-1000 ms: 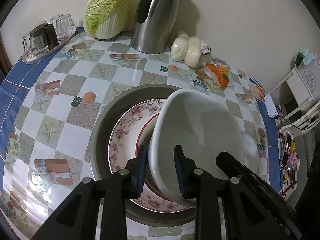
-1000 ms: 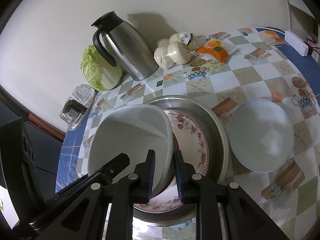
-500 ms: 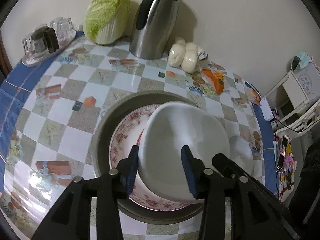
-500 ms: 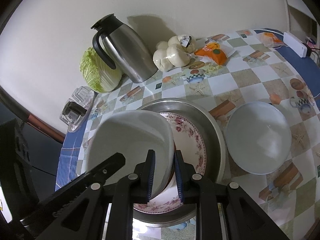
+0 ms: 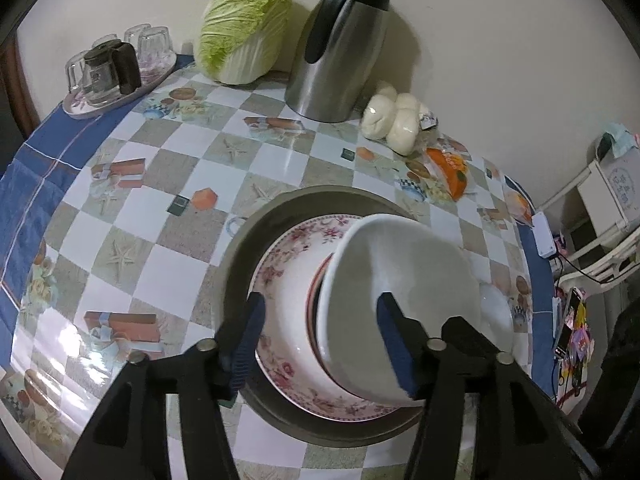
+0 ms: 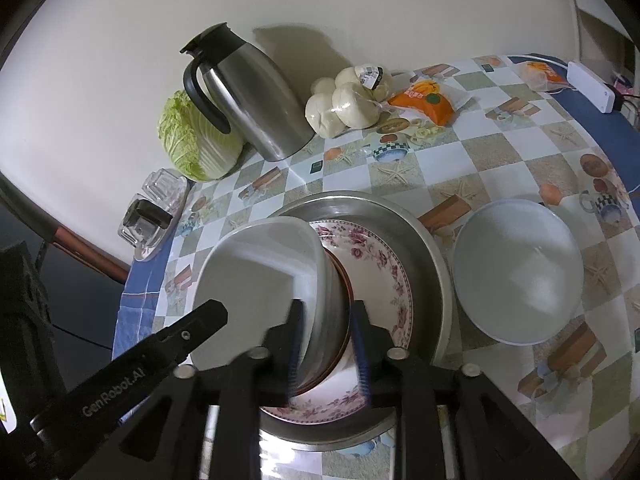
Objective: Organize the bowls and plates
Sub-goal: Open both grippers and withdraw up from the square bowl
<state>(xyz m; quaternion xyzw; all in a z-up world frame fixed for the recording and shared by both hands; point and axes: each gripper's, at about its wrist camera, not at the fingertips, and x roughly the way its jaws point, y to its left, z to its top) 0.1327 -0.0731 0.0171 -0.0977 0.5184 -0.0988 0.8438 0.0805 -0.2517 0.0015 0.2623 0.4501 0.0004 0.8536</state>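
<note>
A white squarish bowl [image 5: 404, 304] [image 6: 264, 276] sits tilted on a red-rimmed dish, on a floral plate [image 5: 288, 272] [image 6: 384, 276], inside a metal basin [image 5: 248, 248] [image 6: 432, 264]. My left gripper [image 5: 320, 336] is open, its jaws wide apart on either side of the bowl's near rim. My right gripper [image 6: 326, 344] straddles the bowl's right wall with the jaws a little apart, blurred. A second white round bowl [image 6: 520, 272] stands on the table right of the basin.
At the back by the wall stand a steel jug [image 5: 340, 48] [image 6: 248, 92], a cabbage [image 5: 244, 28], a tray of glasses [image 5: 116, 68], bagged buns [image 5: 396, 120] and an orange packet [image 6: 428, 98]. The table edge is to the right.
My left gripper has let go of the bowl's rim and opened wide. My right gripper's jaws have loosened slightly. The bowl has settled lower onto the stack.
</note>
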